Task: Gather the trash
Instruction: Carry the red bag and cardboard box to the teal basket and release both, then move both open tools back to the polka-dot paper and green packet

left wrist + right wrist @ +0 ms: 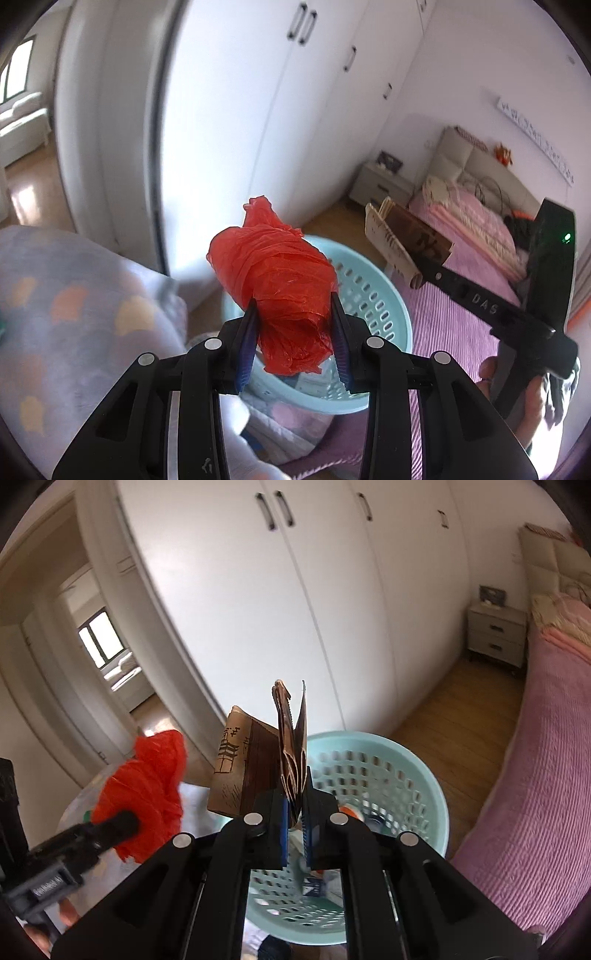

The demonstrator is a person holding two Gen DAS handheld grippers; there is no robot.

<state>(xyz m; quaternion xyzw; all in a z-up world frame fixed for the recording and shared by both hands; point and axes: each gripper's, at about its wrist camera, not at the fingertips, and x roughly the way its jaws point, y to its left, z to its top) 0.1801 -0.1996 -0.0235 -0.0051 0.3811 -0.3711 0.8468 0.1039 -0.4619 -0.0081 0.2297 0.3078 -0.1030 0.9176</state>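
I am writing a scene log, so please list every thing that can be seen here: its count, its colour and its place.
plastic bag: one, red, crumpled, between the left gripper's pads, above the basket
paper bag: one, brown, folded flat, clamped in the right gripper, above the basket
basket: one, light blue, perforated, on the floor by the bed, some items inside
bed: one, pink cover, right side
wardrobe: one, white, dark handles, behind the basket
nightstand: one, pale, past the bed's head end
patterned cloth: one, grey with orange spots, left
left gripper: black, shut on the plastic bag
right gripper: black, shut on the paper bag
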